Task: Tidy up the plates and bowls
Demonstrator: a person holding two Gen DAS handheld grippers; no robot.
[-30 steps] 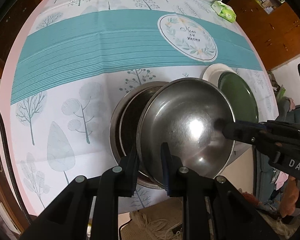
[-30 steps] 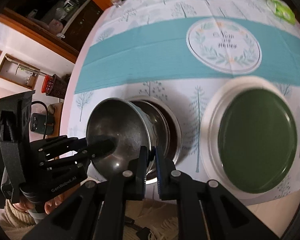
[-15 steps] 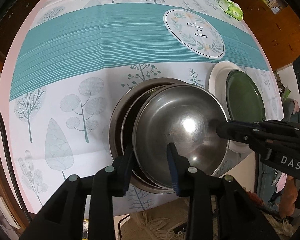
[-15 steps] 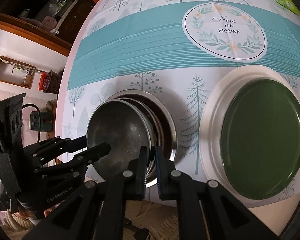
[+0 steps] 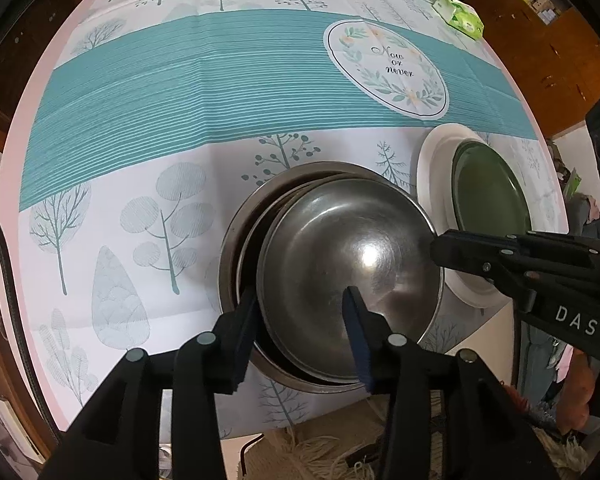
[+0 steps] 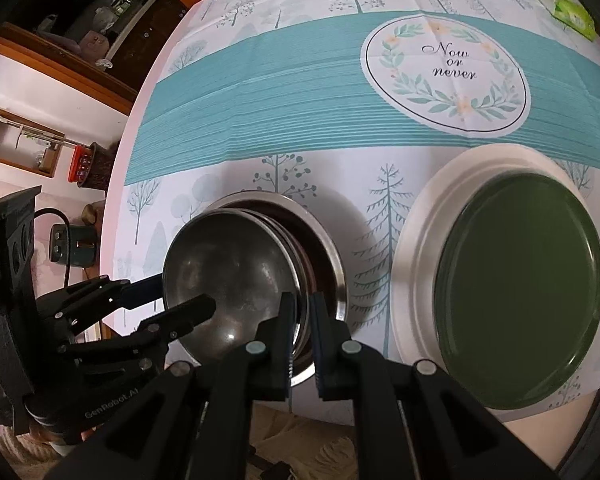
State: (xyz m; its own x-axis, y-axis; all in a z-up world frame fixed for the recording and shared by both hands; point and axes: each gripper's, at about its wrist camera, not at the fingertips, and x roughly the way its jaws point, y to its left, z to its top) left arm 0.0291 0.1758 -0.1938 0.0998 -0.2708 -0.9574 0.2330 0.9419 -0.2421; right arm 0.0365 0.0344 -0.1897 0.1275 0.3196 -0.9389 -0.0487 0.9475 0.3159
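Tree-printed cloth with a teal band covers the desk [image 5: 148,92], and nearly everything I care about sits at its near edge, lower centre of both views. The top steel bowl [image 5: 352,264] is nested in the stack of steel bowls [image 5: 236,240] but not seated: it sits off-centre toward the right of the left wrist view, leaving a dark crescent of the bowls beneath along its left side.

My left tongs [image 5: 304,320] are spread wide, one finger outside the bowl's near rim and the other over its inside wall, gripping nothing. My right tongs [image 6: 302,332] are nearly closed across the rim of the same bowl, lower centre of the right wrist view; they look pinched on it, though I can't see contact for certain (the rim runs right through the gap).

To finish the nesting cleanly, I judge the bowl should be eased toward the open crescent until the rims look concentric, and only then let go. Releasing while it sits skewed risks a clatter or a slide, since steel on steel offers little friction. I'd draw the left tongs straight back so the inner finger doesn't catch the rim.

Just to the right, the green plate [image 6: 520,288] lies on the white plate [image 6: 420,216], already stacked (I'd leave those alone).
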